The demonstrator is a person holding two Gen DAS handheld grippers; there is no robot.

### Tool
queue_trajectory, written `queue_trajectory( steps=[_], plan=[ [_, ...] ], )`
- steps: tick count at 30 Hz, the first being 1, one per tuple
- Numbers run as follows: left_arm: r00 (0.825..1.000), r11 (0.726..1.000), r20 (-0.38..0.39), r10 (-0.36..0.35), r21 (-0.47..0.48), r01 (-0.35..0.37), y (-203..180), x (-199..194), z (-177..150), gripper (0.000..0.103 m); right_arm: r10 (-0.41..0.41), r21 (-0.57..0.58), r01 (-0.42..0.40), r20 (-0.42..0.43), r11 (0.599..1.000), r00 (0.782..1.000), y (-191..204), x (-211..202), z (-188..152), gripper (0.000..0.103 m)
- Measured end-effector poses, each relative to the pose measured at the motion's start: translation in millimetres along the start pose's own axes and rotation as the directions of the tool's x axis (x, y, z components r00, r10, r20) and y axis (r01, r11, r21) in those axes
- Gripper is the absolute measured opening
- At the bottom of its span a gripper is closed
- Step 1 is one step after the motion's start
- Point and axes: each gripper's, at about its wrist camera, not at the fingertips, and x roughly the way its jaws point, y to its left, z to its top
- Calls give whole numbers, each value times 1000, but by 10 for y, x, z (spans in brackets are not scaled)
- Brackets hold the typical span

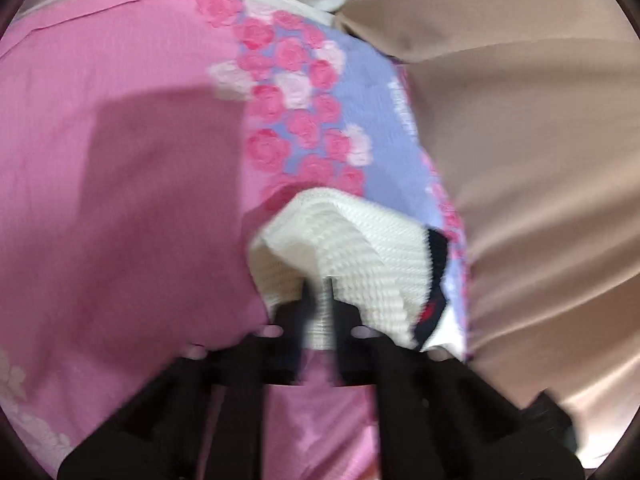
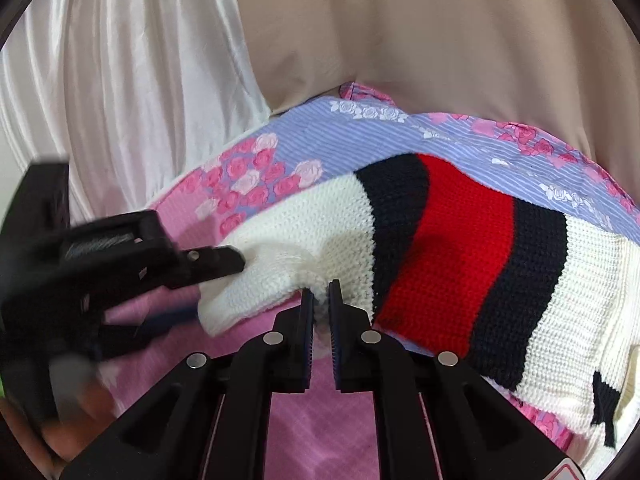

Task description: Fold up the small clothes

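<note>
Striped knit sweater [image 2: 460, 248] lies on the pink and lilac floral bedsheet [image 2: 320, 148], its white end bunched toward both grippers. Right gripper [image 2: 321, 300] is narrow, pinching the white knit edge. Left gripper [image 1: 320, 292] is also clamped on white knit, seen in the right view beside the other grasp. Step in hand looks like lifting this end to fold over the stripes. Do it well: raise both corners level, keep the edge taut, lay it flat without dragging the sheet.
</note>
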Motion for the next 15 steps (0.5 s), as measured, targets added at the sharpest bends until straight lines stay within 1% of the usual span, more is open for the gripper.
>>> queue_trajectory(
  steps=[2, 4, 5, 6, 7, 8, 9, 10, 11, 12, 14, 15],
  plan=[
    [998, 996, 55, 11, 92, -16, -191, -145, 54, 2, -34, 15, 34, 7, 999, 999, -79, -54, -90, 21],
    [995, 983, 96, -10, 181, -8, -435, -310, 105, 2, -68, 26, 67, 20, 997, 997, -181, -103, -205, 42],
    [994, 977, 107, -17, 211, -6, -546, -370, 129, 2, -103, 19, 103, 23, 995, 994, -232, -99, -263, 45],
    [993, 971, 116, -29, 238, 1, -664, -437, 137, 2, -128, 12, 128, 11, 992, 992, -265, -56, -281, 46],
    [991, 963, 125, -43, 268, 8, -816, -522, 129, 2, -145, 10, 145, -5, 989, 989, -303, 1, -280, 38],
    [990, 956, 133, -56, 293, 15, -958, -615, 106, 2, -142, 12, 142, -7, 990, 990, -340, 45, -260, 27],
    [988, 947, 137, -77, 320, 30, -1106, -693, 78, 2, -144, 20, 144, -5, 989, 990, -378, 73, -217, 0],
    [986, 933, 135, -102, 356, 48, -1306, -795, 21, 2, -127, 49, 127, -12, 991, 992, -432, 79, -164, 0],
    [983, 918, 133, -129, 390, 68, -1503, -881, -35, 2, -91, 93, 91, 2, 992, 996, -495, 27, -120, 0],
    [979, 899, 129, -156, 428, 87, -1719, -969, -107, 2, -56, 146, 49, 44, 988, 997, -579, -122, -69, 0],
    [970, 847, 127, -208, 519, 114, -2232, -1161, -338, 2, -12, 208, -11, 111, 978, 994, -734, -400, -28, 0],
    [966, 822, 121, -228, 556, 124, -2456, -1246, -458, 2, 10, 234, -45, 149, 971, 989, -830, -602, -21, 0]
  ],
)
